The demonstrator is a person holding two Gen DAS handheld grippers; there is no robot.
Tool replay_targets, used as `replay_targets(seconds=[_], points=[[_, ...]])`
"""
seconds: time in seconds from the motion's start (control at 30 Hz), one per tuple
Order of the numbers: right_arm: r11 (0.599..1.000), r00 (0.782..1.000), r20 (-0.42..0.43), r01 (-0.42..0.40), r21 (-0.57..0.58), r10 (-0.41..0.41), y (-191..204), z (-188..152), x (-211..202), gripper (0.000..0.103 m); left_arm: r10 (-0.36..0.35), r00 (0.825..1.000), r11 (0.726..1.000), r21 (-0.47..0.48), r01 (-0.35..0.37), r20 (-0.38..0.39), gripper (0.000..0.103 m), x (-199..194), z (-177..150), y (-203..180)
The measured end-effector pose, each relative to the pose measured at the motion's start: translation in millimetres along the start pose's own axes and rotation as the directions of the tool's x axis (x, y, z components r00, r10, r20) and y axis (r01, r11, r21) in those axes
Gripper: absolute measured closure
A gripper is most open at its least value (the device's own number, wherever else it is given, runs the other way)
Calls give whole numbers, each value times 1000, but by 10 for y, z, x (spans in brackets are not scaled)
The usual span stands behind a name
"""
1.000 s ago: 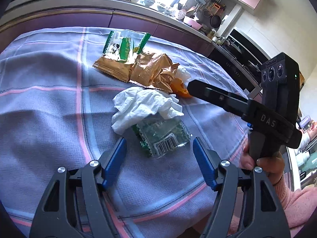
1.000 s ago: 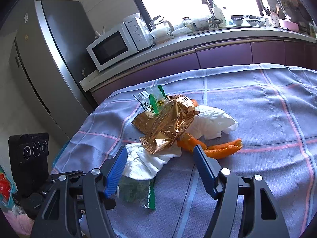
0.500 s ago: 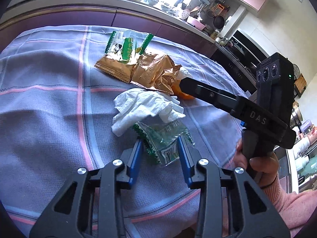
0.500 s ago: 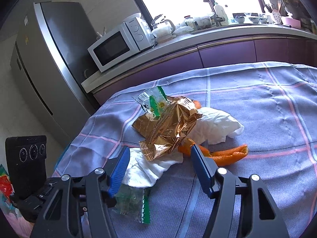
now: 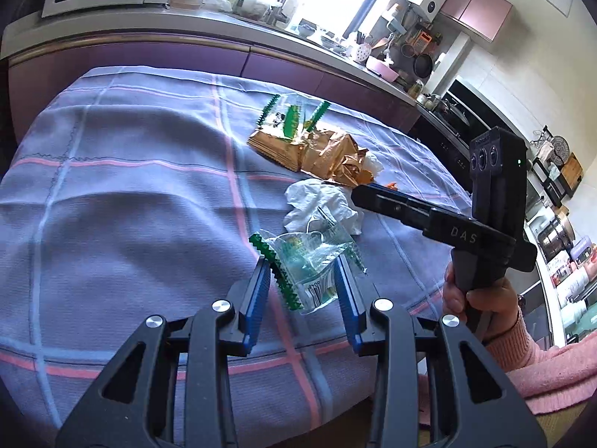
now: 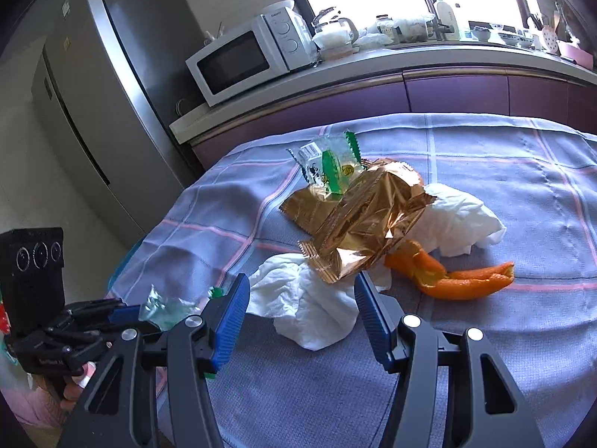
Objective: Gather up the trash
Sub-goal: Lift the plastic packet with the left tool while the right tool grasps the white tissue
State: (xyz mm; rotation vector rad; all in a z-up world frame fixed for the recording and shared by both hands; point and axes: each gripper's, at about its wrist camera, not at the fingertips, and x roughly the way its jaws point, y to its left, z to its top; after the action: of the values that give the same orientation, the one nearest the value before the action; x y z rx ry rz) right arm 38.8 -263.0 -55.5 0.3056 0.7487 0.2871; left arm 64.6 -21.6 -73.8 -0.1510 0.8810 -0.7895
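Here the left tongs (image 5: 303,291) clench a clear wrapper (image 5: 313,261), while the right tongs (image 6: 300,311), marked "DAS", stand parted.

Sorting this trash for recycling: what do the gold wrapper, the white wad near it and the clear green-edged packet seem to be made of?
Gold wrapper: probably metallised plastic film; shiny, mirror-like, sharply creased.
White wad: looks like tissue paper; matte, softly crumpled.
Clear green-edged packet: thin transparent plastic; glossy, see-through, with a serrated green seal and a printed barcode.
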Motion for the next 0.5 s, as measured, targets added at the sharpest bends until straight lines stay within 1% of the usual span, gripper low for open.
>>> replay_targets(seconds=[0.1, 0.17, 0.27, 0.3, 0.33, 0.37, 0.43, 0.5], points=[[1000, 999, -38, 7, -3, -7, 42, -33, 97, 60, 22, 1000, 1000, -23, -22, 21, 67, -110, -10, 113], [1000, 998, -58, 16, 1, -16, 48, -60, 144, 64, 33, 999, 999, -37, -32, 33, 67, -184, -24, 190], [1000, 997, -74, 25, 7, -25, 37, -92, 180, 78, 48, 998, 997, -54, -46, 47, 67, -263, -36, 273], [1000, 997, -78, 21, 7, -21, 34, -100, 183, 87, 52, 997, 997, -60, -49, 51, 67, -279, -41, 298], [1000, 997, -78, 17, 7, -16, 38, -105, 181, 92, 57, 997, 996, -67, -53, 54, 67, -302, -43, 330], [1000, 997, -77, 11, 7, -11, 46, -107, 177, 92, 59, 997, 996, -73, -55, 57, 67, -312, -45, 350], [1000, 997, -75, 1, -6, -1, 88, -108, 165, 96, 65, 996, 995, -82, -59, 64, 67, -347, -48, 389], [1000, 997, -71, -17, -19, 16, 148, -100, 149, 96, 72, 995, 994, -87, -66, 71, 67, -368, -59, 407]])
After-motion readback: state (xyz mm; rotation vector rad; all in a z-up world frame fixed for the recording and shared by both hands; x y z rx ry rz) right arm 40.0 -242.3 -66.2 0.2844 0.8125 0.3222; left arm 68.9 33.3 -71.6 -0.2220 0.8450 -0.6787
